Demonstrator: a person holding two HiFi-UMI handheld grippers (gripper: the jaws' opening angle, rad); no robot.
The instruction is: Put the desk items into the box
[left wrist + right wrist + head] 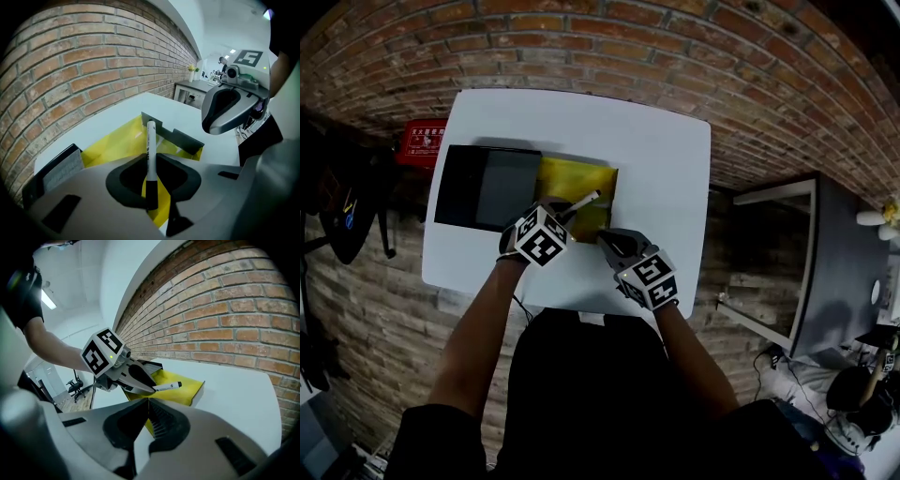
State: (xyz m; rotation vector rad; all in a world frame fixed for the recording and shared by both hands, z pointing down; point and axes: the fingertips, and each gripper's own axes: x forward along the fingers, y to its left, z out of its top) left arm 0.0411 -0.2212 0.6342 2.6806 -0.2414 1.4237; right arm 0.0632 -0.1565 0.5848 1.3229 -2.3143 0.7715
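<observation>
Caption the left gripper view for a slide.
Left gripper grips a white marker over the open yellow box.

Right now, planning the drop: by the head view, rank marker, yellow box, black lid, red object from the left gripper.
1. marker, in the left gripper
2. yellow box, beneath
3. black lid, left
4. red object, far left

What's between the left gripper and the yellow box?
Just the marker, clamped in the left gripper's fingers, pointing over the yellow box; left gripper view.
</observation>
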